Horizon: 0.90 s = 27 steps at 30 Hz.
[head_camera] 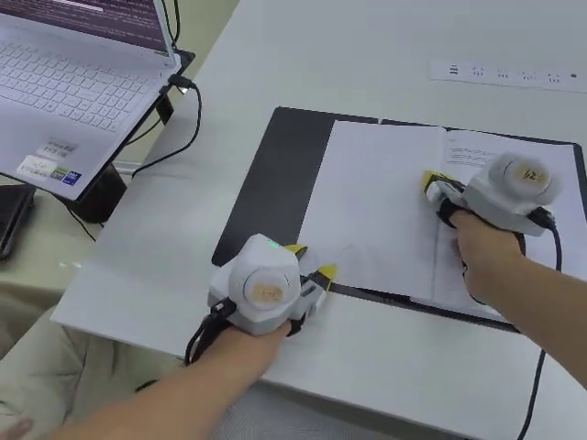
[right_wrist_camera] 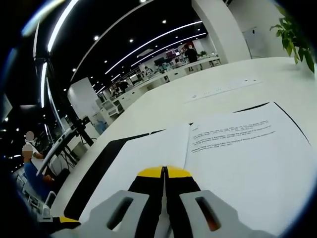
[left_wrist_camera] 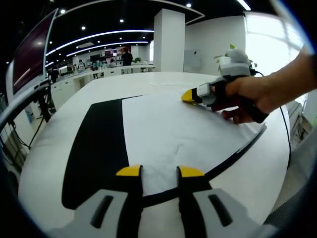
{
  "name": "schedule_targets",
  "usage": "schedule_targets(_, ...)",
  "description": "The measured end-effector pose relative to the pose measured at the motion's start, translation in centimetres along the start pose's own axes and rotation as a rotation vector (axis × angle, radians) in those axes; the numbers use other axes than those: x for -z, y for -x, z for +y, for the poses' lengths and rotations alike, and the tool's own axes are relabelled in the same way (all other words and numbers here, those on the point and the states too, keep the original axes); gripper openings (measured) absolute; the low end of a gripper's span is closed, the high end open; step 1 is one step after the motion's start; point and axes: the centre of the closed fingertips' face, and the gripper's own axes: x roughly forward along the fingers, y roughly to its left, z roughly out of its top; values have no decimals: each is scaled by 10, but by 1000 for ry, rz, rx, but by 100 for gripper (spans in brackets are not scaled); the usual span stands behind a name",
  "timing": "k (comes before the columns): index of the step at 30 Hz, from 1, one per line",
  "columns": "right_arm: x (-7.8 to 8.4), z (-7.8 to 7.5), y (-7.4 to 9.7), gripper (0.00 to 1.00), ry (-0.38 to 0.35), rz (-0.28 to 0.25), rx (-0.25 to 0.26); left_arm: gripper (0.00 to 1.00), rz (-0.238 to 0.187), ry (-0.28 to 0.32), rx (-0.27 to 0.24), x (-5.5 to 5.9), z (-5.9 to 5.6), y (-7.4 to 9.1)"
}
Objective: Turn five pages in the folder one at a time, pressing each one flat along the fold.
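A black folder lies open on the white table, its left cover bare. A blank turned page lies left of the fold, and a page with a few printed lines lies right of it. My left gripper is at the folder's front edge with its yellow tips apart over the blank page's lower edge and nothing between them. My right gripper is shut, its tips together low over the paper at the fold. It also appears in the left gripper view.
An open laptop sits at the far left with black cables running toward the folder. A white power strip lies at the back right. The table's front edge is close to my left hand.
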Motion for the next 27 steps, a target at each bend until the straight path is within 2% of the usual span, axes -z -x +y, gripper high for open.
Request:
schedule_targets(14,-23,-15,-24,0,52,-2,61,26,-6,4,-1,0,-1,-1)
schedule_targets(27,-42,-44,-70,0,138,18,62,26,-8,3,-1,0,-1,0)
